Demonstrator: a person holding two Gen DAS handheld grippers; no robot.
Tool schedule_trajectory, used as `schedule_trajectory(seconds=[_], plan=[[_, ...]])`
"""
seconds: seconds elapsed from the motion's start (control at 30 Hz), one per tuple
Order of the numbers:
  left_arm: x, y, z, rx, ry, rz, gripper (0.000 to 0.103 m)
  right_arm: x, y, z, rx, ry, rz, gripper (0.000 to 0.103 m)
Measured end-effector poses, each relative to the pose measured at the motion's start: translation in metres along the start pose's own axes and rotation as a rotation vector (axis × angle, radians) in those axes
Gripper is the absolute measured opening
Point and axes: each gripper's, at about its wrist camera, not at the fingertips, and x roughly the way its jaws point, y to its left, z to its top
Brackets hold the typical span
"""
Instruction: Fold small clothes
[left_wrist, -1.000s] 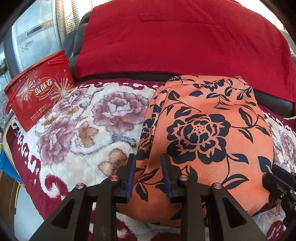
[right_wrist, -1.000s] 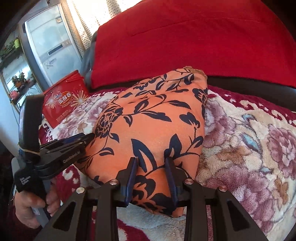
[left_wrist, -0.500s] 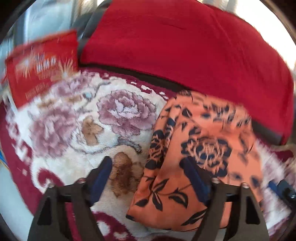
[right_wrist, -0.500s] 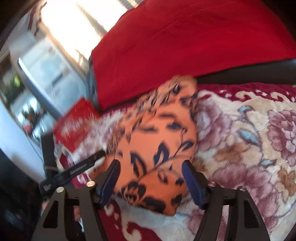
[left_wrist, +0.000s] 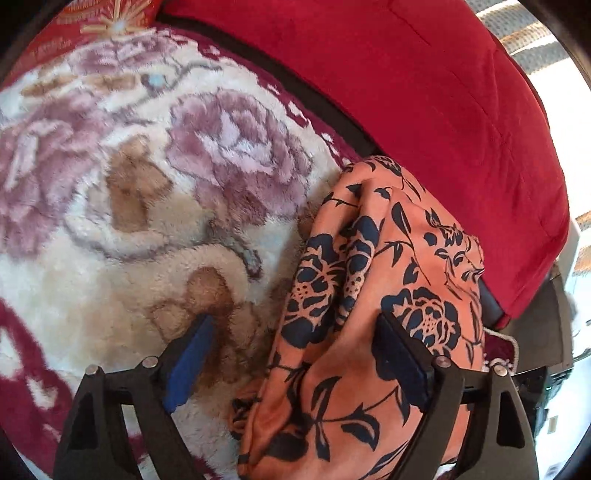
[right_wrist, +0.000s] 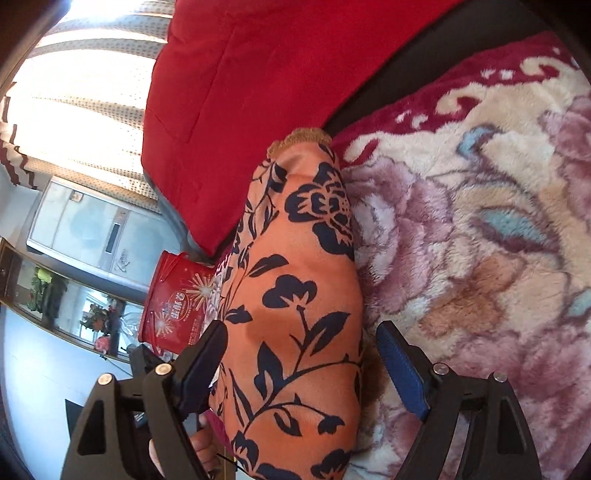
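One folded orange garment (left_wrist: 373, 295) with a dark floral print lies on the plush flowered blanket (left_wrist: 129, 192), its far end against the red cushion (left_wrist: 424, 96).

Left gripper (left_wrist: 291, 354): jaws wide and opening; the left pad is over the blanket, the right pad over the cloth, neither pressing.

Right gripper (right_wrist: 301, 365): jaws wide and opening; the garment passes between them, pads clear of it.

A red box (right_wrist: 173, 302) stands beyond the garment's left edge in the right wrist view. Open blanket extends to both sides of the garment. A hand (right_wrist: 199, 446) shows at the lower left.
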Motion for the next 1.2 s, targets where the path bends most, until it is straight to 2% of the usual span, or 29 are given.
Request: schedule_trajectory(seconds=[0.13,0.27,0.37,0.4,0.47,0.5,0.67,0.77,0.8,0.83,0.93,1.1,1.2], plan=[[0.010,0.007,0.012,-0.038,0.044,-0.047,0.097,0.012,-0.006,0.000,0.012,0.031,0.005,0.085],[0.019,0.005,0.021,-0.044,0.081,-0.097,0.098,0.023,-0.005,0.002,-0.003,0.059,0.015,0.085],[0.028,-0.001,0.023,-0.032,0.138,-0.198,0.098,0.030,-0.003,0.002,-0.010,0.075,0.029,0.086],[0.037,-0.005,0.022,-0.034,0.197,-0.253,0.098,0.034,-0.002,0.002,-0.013,0.077,0.035,0.086],[0.049,-0.011,0.019,-0.033,0.235,-0.249,0.098,0.040,0.001,0.004,-0.024,0.080,0.051,0.086],[0.052,-0.014,0.019,-0.019,0.231,-0.227,0.098,0.045,0.004,0.005,-0.036,0.083,0.049,0.086],[0.058,-0.020,0.024,-0.026,0.230,-0.251,0.096,0.057,0.013,0.006,-0.066,0.074,0.037,0.082],[0.059,-0.030,0.023,-0.004,0.207,-0.247,0.076,0.060,0.015,0.006,-0.078,0.067,0.021,0.077],[0.059,-0.033,0.024,0.002,0.201,-0.250,0.065,0.061,0.017,0.006,-0.086,0.064,0.015,0.075],[0.058,-0.037,0.023,0.011,0.194,-0.253,0.059,0.062,0.018,0.005,-0.094,0.060,0.009,0.072],[0.054,-0.052,0.022,0.069,0.147,-0.229,0.047,0.061,0.022,0.004,-0.104,0.047,0.008,0.065],[0.038,-0.076,0.017,0.165,0.072,-0.202,0.040,0.051,0.032,0.000,-0.148,0.007,-0.008,0.058],[0.031,-0.090,0.013,0.187,0.050,-0.221,0.039,0.040,0.038,-0.003,-0.183,-0.020,-0.021,0.056]])
